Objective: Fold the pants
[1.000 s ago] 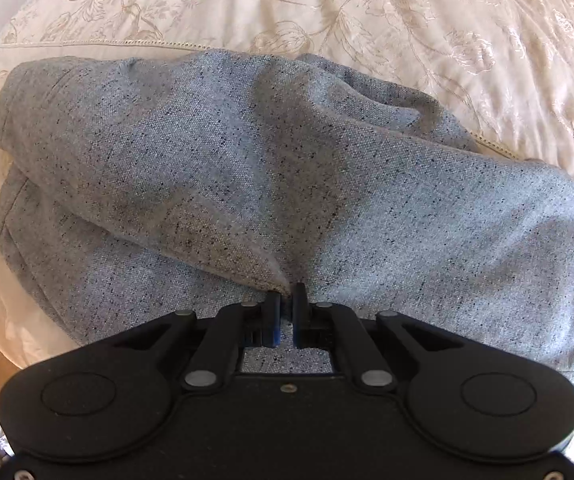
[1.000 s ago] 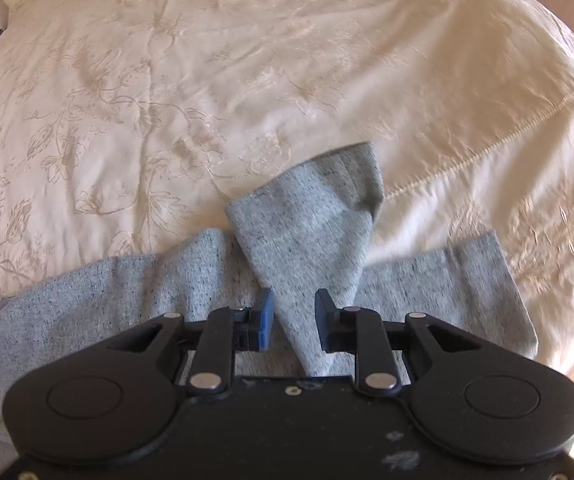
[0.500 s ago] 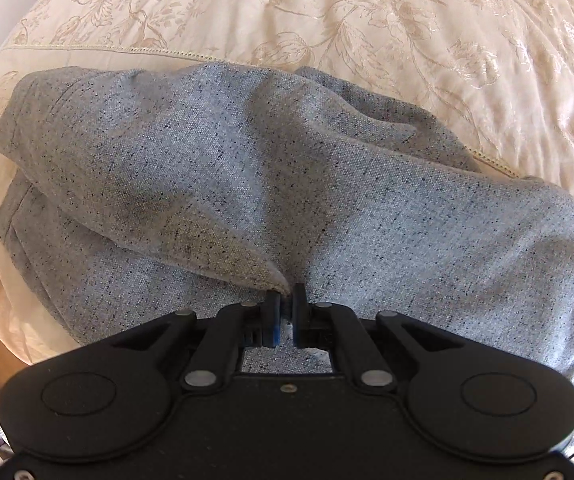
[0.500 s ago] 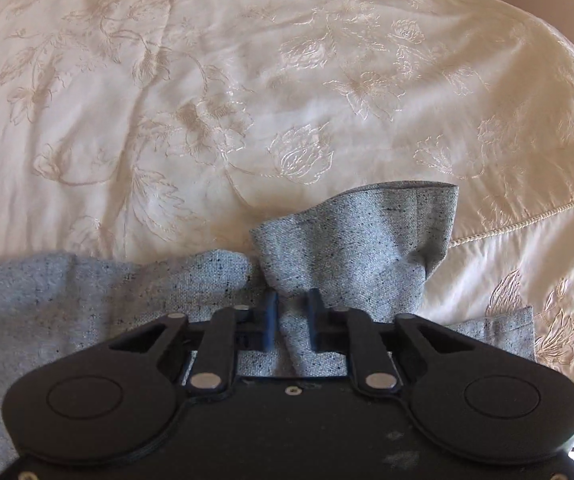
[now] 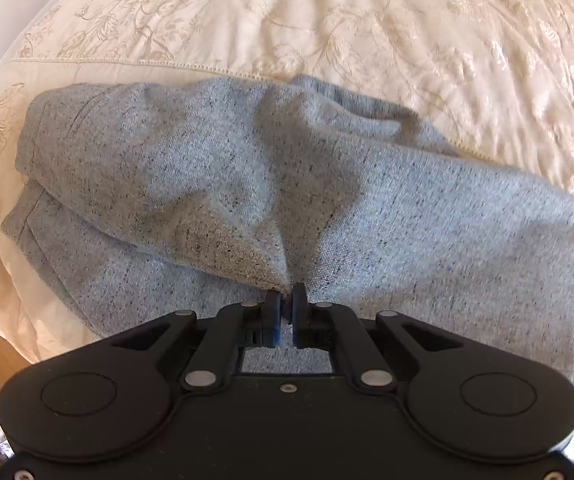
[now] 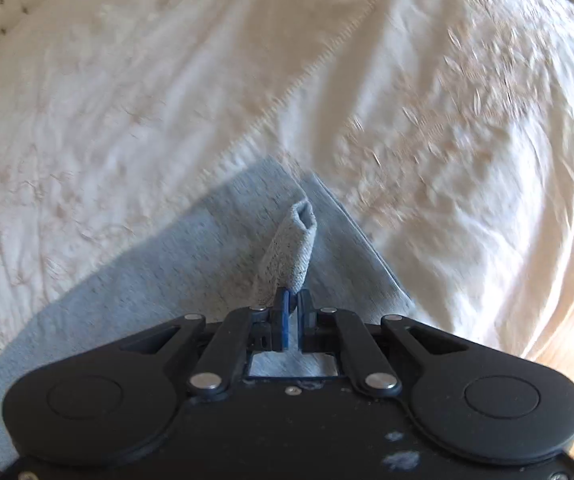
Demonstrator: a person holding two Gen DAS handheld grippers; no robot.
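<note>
The right tool (image 6: 292, 300) is now clenching a pinch of the grey pants (image 6: 191, 264) where a second ago its jaws were standing apart over a leg end. A narrow tuck of the cloth is rising from between its pads toward the middle of the right wrist frame, and the blurred bedspread (image 6: 167, 100) around it suggests the tool is travelling with the leg in tow. The left tool (image 5: 284, 306) is staying clamped on a gathered ridge of the pants (image 5: 215, 168), just above the lower middle of its frame, much as it was before; the waist end is lying toward the upper left of that frame, with the legs running off to the right. The whole garment is resting on the cream embroidered bedspread (image 5: 427, 40) of the bed. With both ends gripped, the fold is probably beginning: the leg end is likely being carried toward the waist.
</note>
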